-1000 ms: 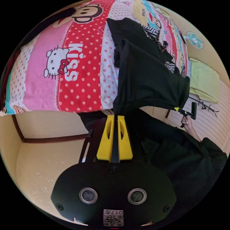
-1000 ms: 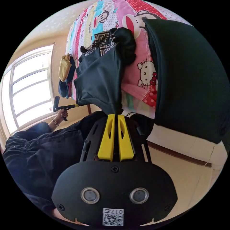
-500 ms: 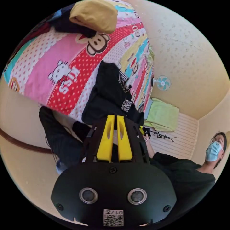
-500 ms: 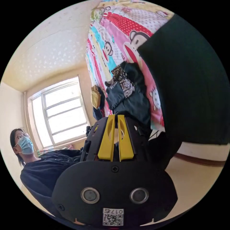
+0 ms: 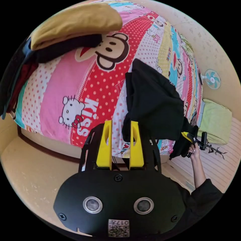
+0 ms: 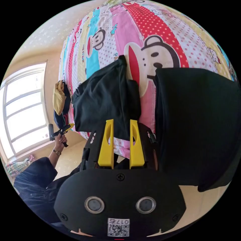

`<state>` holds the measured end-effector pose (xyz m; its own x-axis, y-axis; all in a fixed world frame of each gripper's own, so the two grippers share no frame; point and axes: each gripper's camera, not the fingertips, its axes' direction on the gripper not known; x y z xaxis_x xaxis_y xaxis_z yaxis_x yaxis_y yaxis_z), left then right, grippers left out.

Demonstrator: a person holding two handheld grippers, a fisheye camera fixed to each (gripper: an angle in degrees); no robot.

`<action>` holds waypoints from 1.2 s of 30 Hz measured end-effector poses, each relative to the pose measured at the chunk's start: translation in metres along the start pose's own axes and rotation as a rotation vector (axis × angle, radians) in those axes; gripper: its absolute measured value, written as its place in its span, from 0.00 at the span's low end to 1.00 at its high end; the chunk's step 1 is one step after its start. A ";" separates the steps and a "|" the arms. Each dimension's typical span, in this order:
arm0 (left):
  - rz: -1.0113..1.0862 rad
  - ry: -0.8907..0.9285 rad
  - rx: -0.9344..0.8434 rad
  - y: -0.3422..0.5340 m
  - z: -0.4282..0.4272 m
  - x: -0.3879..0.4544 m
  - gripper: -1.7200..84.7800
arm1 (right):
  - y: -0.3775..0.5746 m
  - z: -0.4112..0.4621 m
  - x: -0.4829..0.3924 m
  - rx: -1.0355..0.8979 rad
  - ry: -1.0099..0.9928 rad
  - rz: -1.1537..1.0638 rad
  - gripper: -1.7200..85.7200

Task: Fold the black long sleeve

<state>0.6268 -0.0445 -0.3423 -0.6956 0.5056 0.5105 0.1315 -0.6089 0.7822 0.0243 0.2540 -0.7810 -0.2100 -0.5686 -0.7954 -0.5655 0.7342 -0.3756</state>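
Observation:
The black long sleeve (image 5: 150, 105) lies in a folded slab on the cartoon-print bedsheet (image 5: 75, 82). My left gripper (image 5: 121, 123) is open at its near edge, and the cloth's corner sits just past the right jaw. In the right gripper view the same garment (image 6: 105, 100) lies ahead of my right gripper (image 6: 121, 121), whose jaws stand open and apart over its near edge. The right gripper (image 5: 188, 136) appears at the garment's far corner in the left gripper view. The left gripper (image 6: 66, 128) shows in a hand off the bed's edge in the right gripper view.
A stack of folded clothes with a yellow piece on top (image 5: 75, 22) sits on the bed. A second black folded garment (image 6: 195, 120) lies close beside the long sleeve. A fan (image 5: 212, 79), a green cloth (image 5: 216, 120) and a window (image 6: 22, 110) ring the room.
Both grippers held the hanging garment shut a second ago. It now rests on the bed and both sets of jaws have opened and let it go.

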 end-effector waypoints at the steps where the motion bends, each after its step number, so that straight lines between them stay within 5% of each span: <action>1: -0.016 0.023 -0.015 0.004 0.008 -0.004 0.15 | 0.008 0.013 0.003 -0.003 -0.010 0.009 0.10; 5: -0.114 0.161 -0.035 0.021 0.038 -0.023 0.13 | 0.028 0.023 0.013 -0.019 -0.066 0.046 0.05; 14: -0.172 0.275 0.049 0.035 0.053 -0.036 0.16 | 0.055 -0.014 0.008 0.082 0.177 0.124 0.04; 17: -0.255 0.339 0.075 0.033 0.072 -0.046 0.16 | 0.037 -0.013 -0.035 0.147 0.149 -0.028 0.04; 24: -0.522 0.530 0.170 0.061 0.090 -0.088 0.04 | -0.027 0.093 -0.137 -0.066 0.178 -0.370 0.04; 27: -0.385 0.598 0.198 0.064 0.068 -0.070 0.03 | -0.035 0.167 -0.119 -0.309 0.317 -0.340 0.03; 33: 0.078 0.605 0.159 0.059 0.035 0.057 0.02 | -0.005 0.130 -0.064 -0.186 0.007 -0.273 0.03; 36: 0.295 0.583 0.094 0.061 0.053 0.144 0.02 | 0.030 0.100 -0.029 -0.144 0.012 -0.272 0.03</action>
<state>0.5723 0.0236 -0.2027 -0.8859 -0.1042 0.4519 0.4178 -0.6023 0.6802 0.0933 0.3297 -0.8170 -0.0442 -0.7422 -0.6688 -0.7092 0.4948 -0.5023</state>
